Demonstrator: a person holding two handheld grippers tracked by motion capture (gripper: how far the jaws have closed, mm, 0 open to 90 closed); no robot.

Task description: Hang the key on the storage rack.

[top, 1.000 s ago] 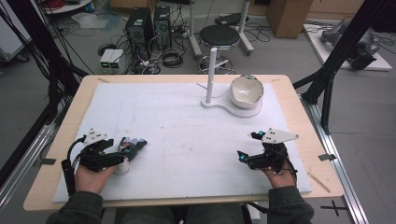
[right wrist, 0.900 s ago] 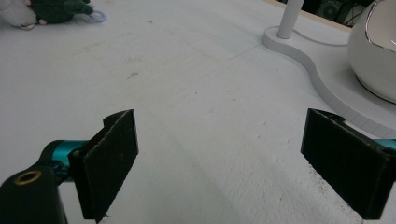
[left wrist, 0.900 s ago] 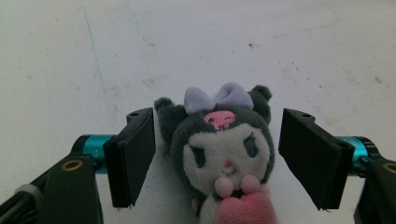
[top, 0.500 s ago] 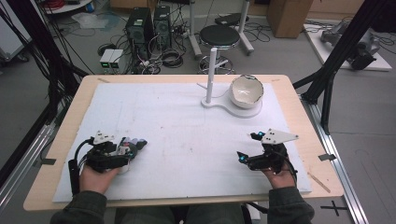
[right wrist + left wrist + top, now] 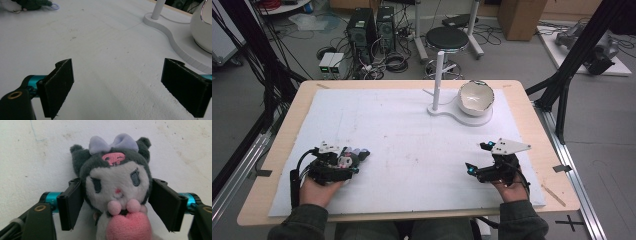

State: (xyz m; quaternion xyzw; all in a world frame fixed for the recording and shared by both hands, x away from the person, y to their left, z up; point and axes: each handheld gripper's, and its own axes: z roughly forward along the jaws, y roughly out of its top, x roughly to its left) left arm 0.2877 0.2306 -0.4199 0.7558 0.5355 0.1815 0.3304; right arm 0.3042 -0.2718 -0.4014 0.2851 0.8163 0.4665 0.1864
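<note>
The left tongs (image 5: 116, 202) clamp the plush toy (image 5: 116, 187) by its head, low over the counter's (image 5: 412, 130) near left. Keep that squeeze even while lifting toward the bowl (image 5: 476, 96). The right tongs (image 5: 120, 87) gape empty. Since earlier, the left tongs have rolled slightly.

Open mat (image 5: 412, 135) mid-table, bowl (image 5: 476, 97) and post (image 5: 438, 80) (far edge) obstructing
</note>
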